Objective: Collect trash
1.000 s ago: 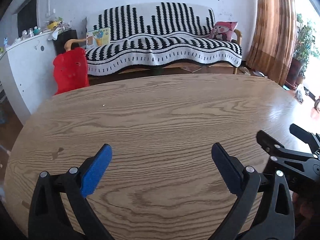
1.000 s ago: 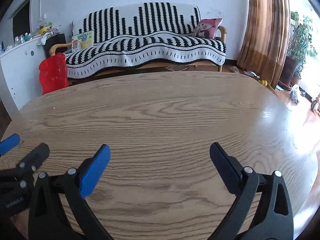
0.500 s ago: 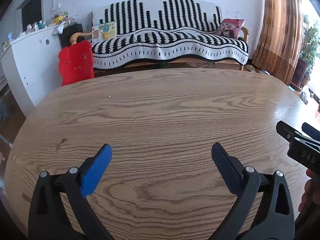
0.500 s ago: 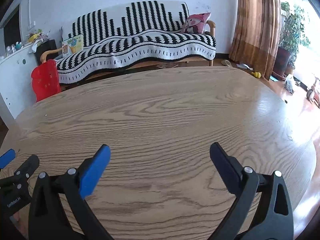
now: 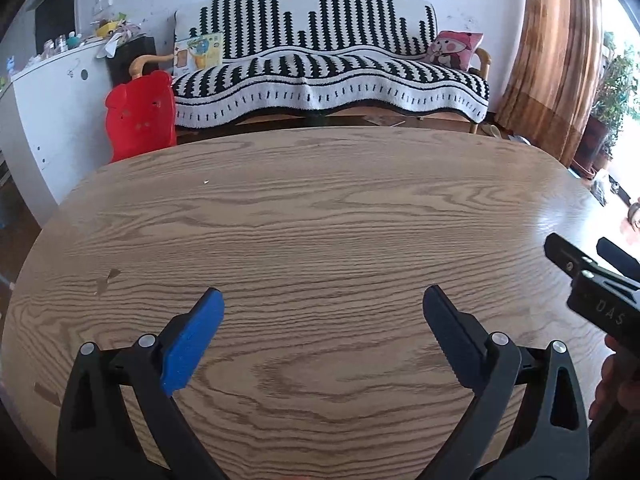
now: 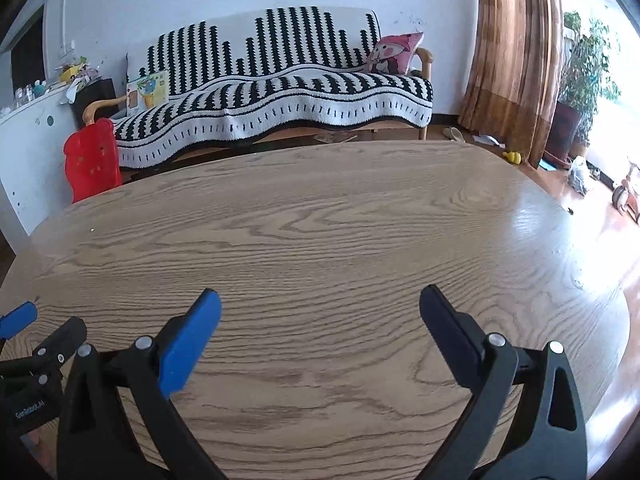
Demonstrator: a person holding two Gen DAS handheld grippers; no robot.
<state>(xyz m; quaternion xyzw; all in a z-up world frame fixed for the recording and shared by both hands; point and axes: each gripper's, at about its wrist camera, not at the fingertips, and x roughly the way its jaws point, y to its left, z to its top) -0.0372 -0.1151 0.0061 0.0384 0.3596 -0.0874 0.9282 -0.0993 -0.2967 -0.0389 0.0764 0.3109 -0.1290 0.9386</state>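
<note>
Left wrist view: one left gripper [image 5: 323, 308] over one oval wooden table [image 5: 320, 216], two blue-padded fingers [image 5: 192, 338] spread wide, nothing between them. To its right, at the frame edge, one right gripper [image 5: 588, 264], black, with part of a hand behind it. Ahead of the fingers, bare wood grain; one tiny white speck [image 5: 206, 181] far ahead and to the left, too small to identify as trash. A dark scuff [image 5: 106, 280] on the wood just left of the left finger. Beyond the table: one sofa [image 5: 328, 76] under a black-and-white striped throw, one pink cushion [image 5: 454, 50] on its right end, one red plastic chair [image 5: 140, 116] ahead-left, one brown curtain [image 5: 560, 60] ahead-right.

Right wrist view: right gripper [image 6: 320, 306] likewise spread wide and empty above the same table [image 6: 320, 220]. Left gripper [image 6: 40, 332] just beside it at lower left. Same speck [image 6: 92, 230] far ahead-left. No recognisable piece of trash visible in either view.
</note>
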